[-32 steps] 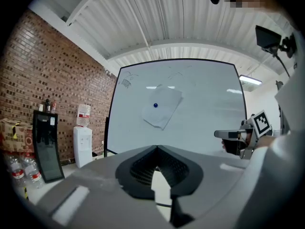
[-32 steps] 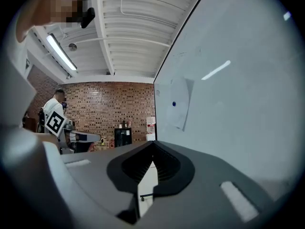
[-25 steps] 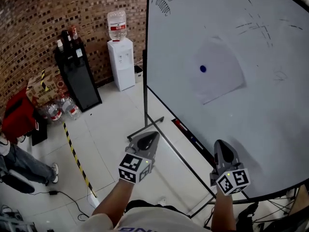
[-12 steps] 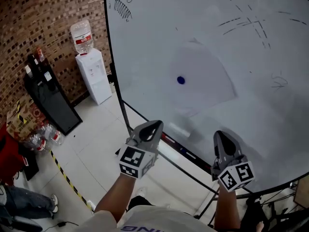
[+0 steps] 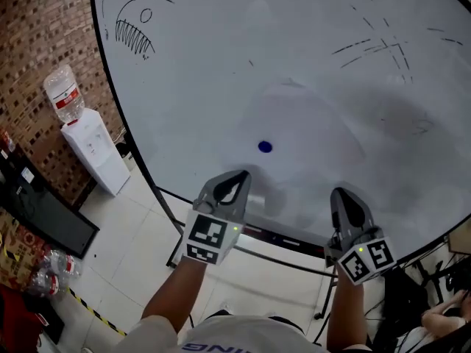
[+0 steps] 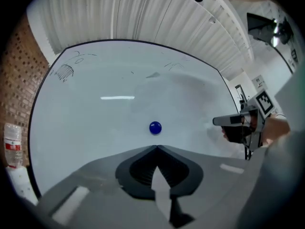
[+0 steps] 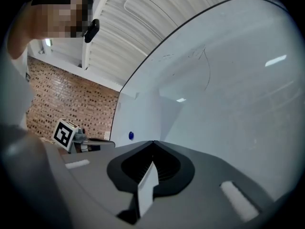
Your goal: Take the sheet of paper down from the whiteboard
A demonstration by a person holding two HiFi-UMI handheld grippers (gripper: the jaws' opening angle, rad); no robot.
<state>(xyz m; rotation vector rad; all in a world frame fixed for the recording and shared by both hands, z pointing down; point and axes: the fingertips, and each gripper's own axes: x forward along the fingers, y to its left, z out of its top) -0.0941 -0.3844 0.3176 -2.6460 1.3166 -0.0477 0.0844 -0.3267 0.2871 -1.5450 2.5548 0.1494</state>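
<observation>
A white sheet of paper (image 5: pixel 309 127) hangs on the whiteboard (image 5: pixel 221 57), pinned by a round blue magnet (image 5: pixel 265 147). The sheet is faint against the board. My left gripper (image 5: pixel 243 173) is shut and empty, its tip just below and left of the magnet; in the left gripper view the magnet (image 6: pixel 155 127) sits right above the left gripper (image 6: pixel 157 147). My right gripper (image 5: pixel 343 192) is shut and empty, level below the sheet's lower right part. The right gripper view shows the right gripper (image 7: pixel 153 141), the magnet (image 7: pixel 131 135) far left and the sheet's edge (image 7: pixel 164 95).
A water dispenser (image 5: pixel 88 142) with a bottle stands left of the board by the brick wall (image 5: pixel 37 43). A black cabinet (image 5: pixel 37 208) and several bottles (image 5: pixel 44 267) sit on the floor at left. The board's tray and stand (image 5: pixel 272 237) run under my grippers.
Both grippers have risen and come closer to the board, the left one swinging up toward the magnet. The view has shifted so the board fills the frame. Both stay shut.
</observation>
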